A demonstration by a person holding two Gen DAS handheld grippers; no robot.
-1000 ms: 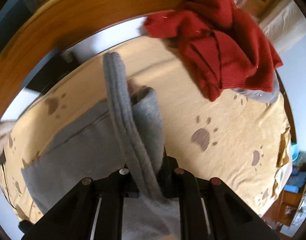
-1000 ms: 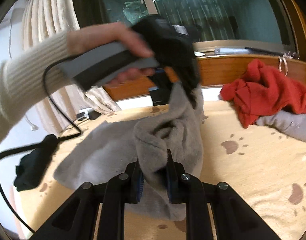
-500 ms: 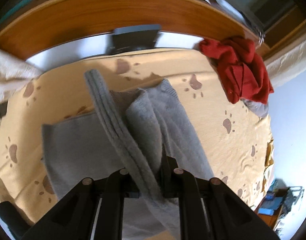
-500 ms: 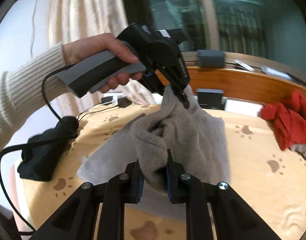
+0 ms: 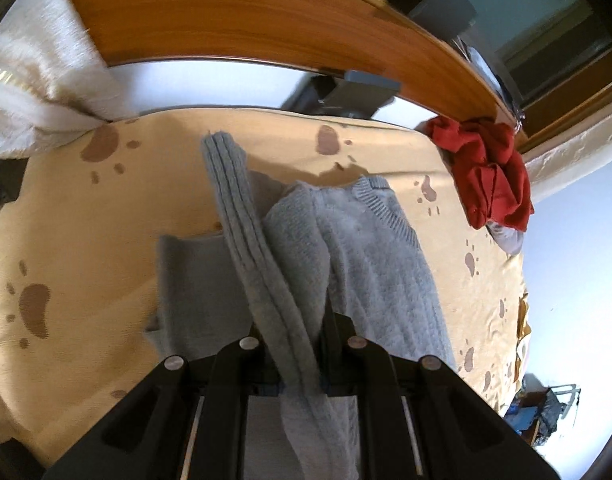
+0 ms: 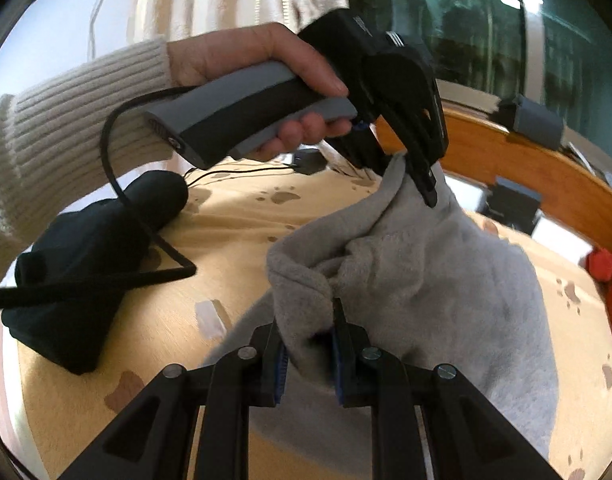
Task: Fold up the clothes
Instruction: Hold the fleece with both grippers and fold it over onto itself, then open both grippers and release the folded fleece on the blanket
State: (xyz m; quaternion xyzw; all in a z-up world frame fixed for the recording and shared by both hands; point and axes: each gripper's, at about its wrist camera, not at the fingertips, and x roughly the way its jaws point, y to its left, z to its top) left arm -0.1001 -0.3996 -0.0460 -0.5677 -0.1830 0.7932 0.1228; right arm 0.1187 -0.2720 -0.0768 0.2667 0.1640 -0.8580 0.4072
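A grey knit sweater hangs between both grippers above the tan paw-print bed cover. My left gripper is shut on a ribbed edge of it, a long ribbed strip running up and away from the jaws. In the right wrist view my right gripper is shut on a bunched fold of the grey sweater. The left gripper shows there too, held by a hand in a cream ribbed sleeve, pinching the sweater's upper edge. Part of the sweater lies flat on the cover.
A red garment is heaped at the bed's far right corner over a pale grey item. A dark garment and a black cable lie on the left. A wooden headboard ledge runs behind; cream curtains hang at the left.
Both grippers have swung sideways with the sweater held. The red garment has slid toward the right edge of both views, and the dark garment on the left has grown larger in the right wrist view.
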